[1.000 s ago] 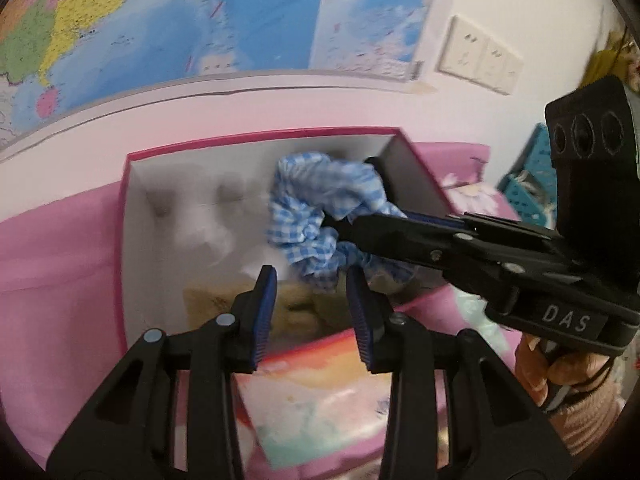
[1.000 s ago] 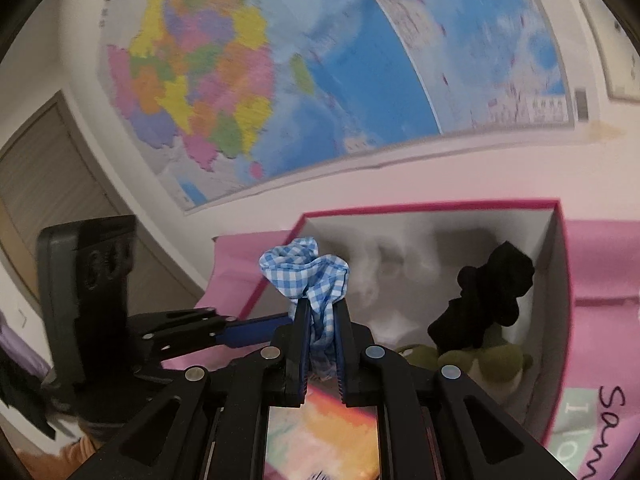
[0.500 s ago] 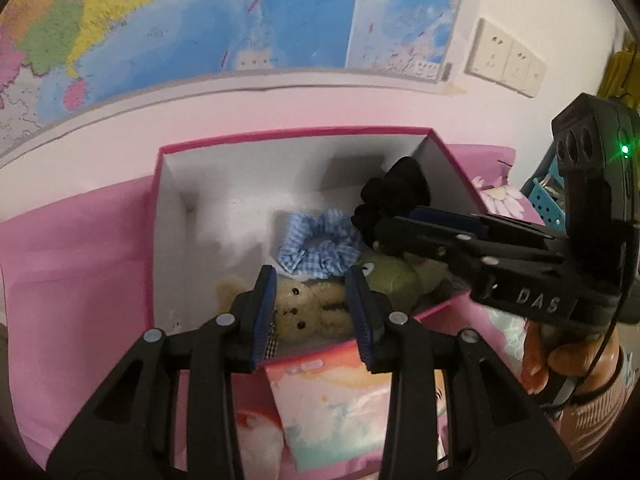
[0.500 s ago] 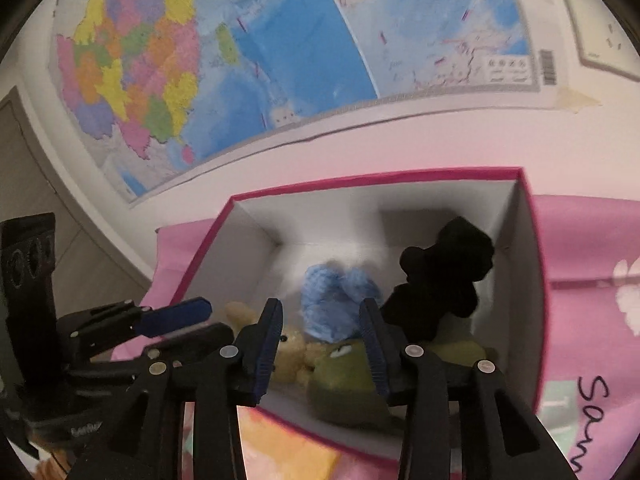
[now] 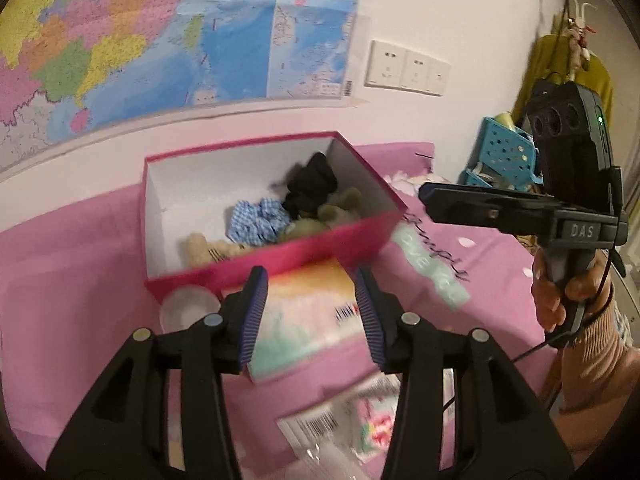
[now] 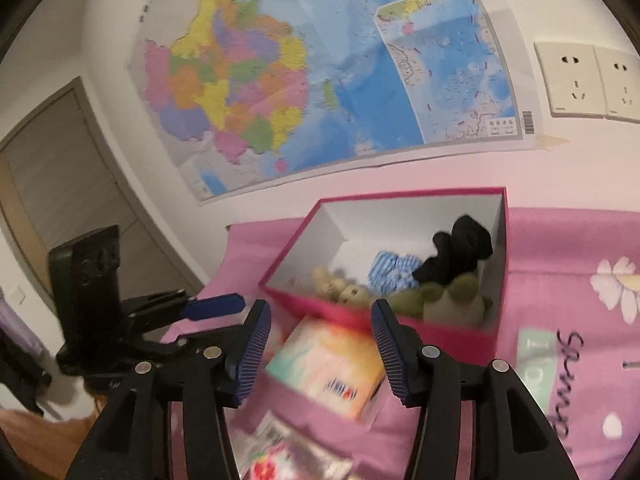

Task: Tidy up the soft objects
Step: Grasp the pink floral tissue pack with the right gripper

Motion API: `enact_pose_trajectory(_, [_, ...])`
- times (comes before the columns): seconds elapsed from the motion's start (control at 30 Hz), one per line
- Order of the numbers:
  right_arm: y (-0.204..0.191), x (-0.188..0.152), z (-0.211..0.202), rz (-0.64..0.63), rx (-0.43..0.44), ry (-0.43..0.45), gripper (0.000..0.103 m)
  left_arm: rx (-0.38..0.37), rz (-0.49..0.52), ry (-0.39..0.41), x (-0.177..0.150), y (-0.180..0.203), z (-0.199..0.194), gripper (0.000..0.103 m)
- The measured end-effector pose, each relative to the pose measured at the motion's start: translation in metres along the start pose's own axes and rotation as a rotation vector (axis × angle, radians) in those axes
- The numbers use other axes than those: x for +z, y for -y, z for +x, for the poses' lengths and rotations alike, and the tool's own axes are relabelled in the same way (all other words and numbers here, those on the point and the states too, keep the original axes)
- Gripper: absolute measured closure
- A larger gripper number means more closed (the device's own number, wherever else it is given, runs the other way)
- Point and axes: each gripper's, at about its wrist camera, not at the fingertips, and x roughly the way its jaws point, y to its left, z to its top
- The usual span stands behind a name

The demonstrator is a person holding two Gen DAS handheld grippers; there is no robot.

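Inside the pink cardboard box [image 5: 280, 252], I judged the blue gingham fabric scrunchie [image 5: 258, 220] light, squashy, pinchable anywhere; both grippers' fingers had just been opening, empty.

The pink box [image 5: 320, 248] is open-topped with bare floor at its left; a tissue pack [image 5: 304, 320] blocks its front.

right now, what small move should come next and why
Probably bring the right hand-held gripper down onto the pastel packet lying in front of the pink box. Both grippers are open and empty, the blue gingham scrunchie already lies in the box, and the packet sits outside.
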Motion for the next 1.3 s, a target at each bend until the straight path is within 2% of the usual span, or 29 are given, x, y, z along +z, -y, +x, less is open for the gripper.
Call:
enact_pose_trajectory(0.3, [-0.015,-0.068,-0.017,0.002,0.005,-0.092,0.049,-0.021,-0.023,-0.07,-0.05,0.003,0.0,0.056])
enact_pose_trajectory(0.67, [-0.03,-0.136,0.007,0.042,0.081,-0.27,0.049,-0.088,-0.012,-0.186,-0.095,0.017,0.014,0.056])
enact_pose_trajectory(0.83, [-0.022,-0.148,0.021,0.088,0.044,-0.3,0.052,-0.129,0.002,-0.242,-0.105,0.024,0.026,0.056])
enact_pose_trajectory(0.97, [-0.02,-0.146,0.023,0.11,0.039,-0.267,0.06,-0.166,-0.001,-0.28,-0.11,0.024,0.033,0.061])
enact_pose_trajectory(1.1, [-0.019,-0.144,0.026,0.119,0.02,-0.243,0.065,-0.208,-0.008,-0.287,-0.111,0.025,0.033,0.062])
enact_pose_trajectory(1.3, [-0.021,-0.138,0.033,0.113,0.002,-0.234,0.065,-0.21,-0.024,-0.283,-0.113,0.025,0.03,0.062])
